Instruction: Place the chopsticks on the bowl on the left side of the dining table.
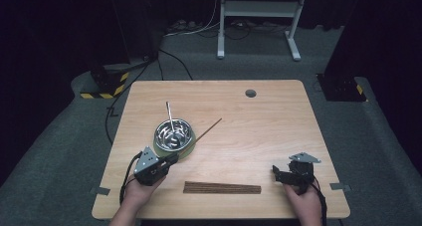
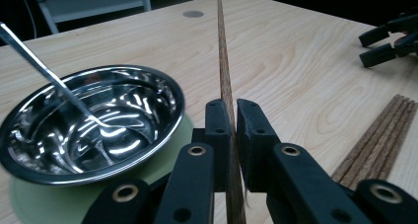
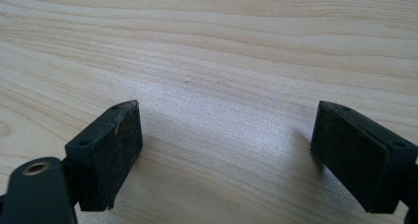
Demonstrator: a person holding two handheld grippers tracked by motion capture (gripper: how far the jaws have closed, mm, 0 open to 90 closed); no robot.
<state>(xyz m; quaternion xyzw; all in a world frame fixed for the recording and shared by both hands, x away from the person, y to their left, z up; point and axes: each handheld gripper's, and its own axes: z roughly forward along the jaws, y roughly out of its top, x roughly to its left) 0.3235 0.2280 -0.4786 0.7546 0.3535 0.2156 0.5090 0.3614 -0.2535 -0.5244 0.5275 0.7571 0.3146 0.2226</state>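
Single wooden chopstick (image 2: 226, 81) pinched between jaws of left gripper (image 2: 233, 116), pads clamped tight on it, far end sticking out forward past the jaw tips over the table (image 1: 259, 136). Steel bowl (image 2: 88, 120) just left of those jaws, sitting on pale green mat (image 2: 29, 204), metal spoon (image 2: 49, 76) leaning inside. Row of remaining chopsticks (image 1: 222, 187) lying flat on the wood, to the right of the left gripper and between the two grippers. Right gripper (image 3: 224, 150) near the front edge, jaws spread wide, nothing between pads, bare wood below.

Step in hand, likely: one stick picked from the row and carried toward the bowl. Chopstick's far tip probably off the table, hard to confirm from the high view. Next move calls for swinging the tip over the bowl rim, lowering, then releasing without knocking the spoon. Right gripper free for the next stick.
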